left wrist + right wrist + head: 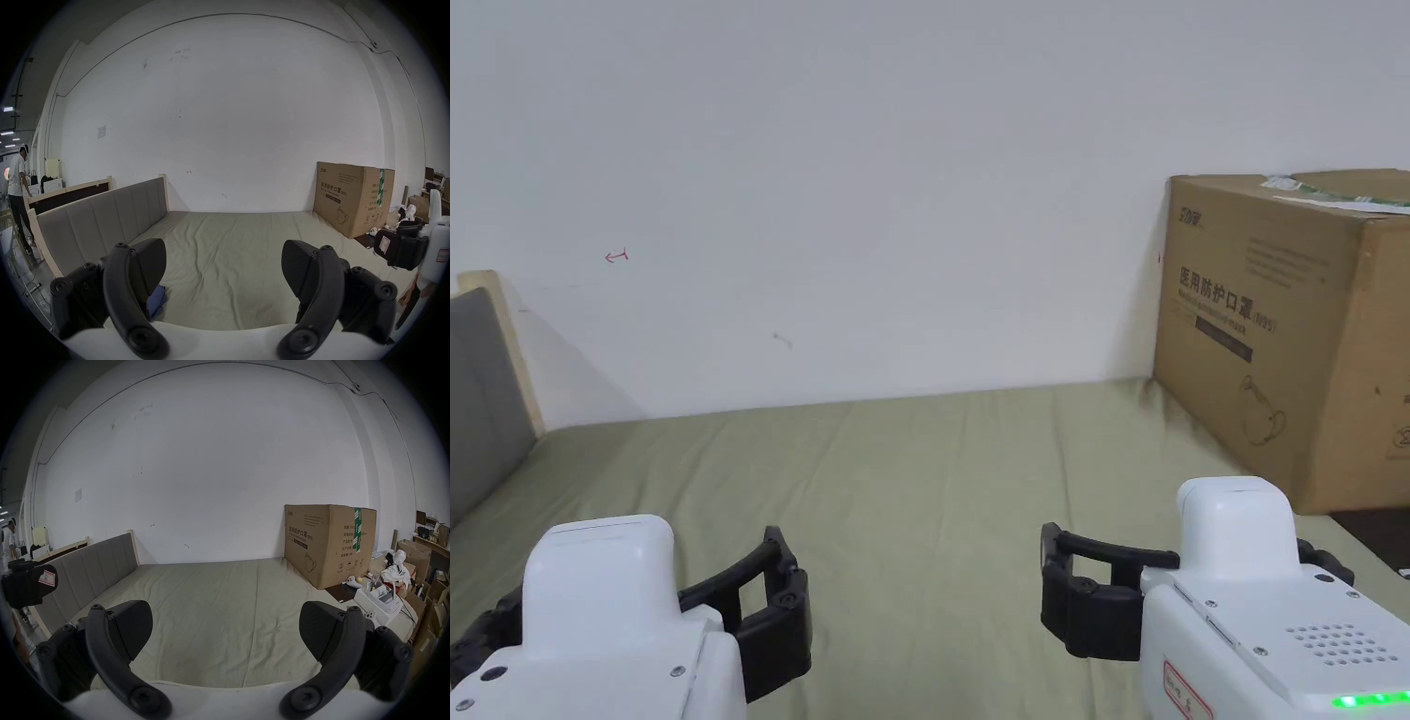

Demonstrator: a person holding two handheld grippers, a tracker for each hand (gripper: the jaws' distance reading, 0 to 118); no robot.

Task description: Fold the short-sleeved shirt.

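Observation:
A crumpled blue garment (157, 298) lies on the olive-green bed sheet (226, 248) near the bed's front left, partly hidden behind one jaw of my left gripper (224, 253). That gripper hovers just above the sheet with its jaws wide apart and nothing between them. In the head view the left gripper (637, 572) is at the bottom left and my right gripper (1191, 558) at the bottom right, side by side over the sheet (919, 487). The right gripper (225, 611) is open too, with bare sheet (219, 591) between its jaws.
A large cardboard box (1294, 328) stands on the bed's far right corner against the white wall. A grey padded headboard (102, 219) runs along the left side. Boxes and loose clutter (394, 579) sit beyond the right edge. A person (17, 185) stands far off left.

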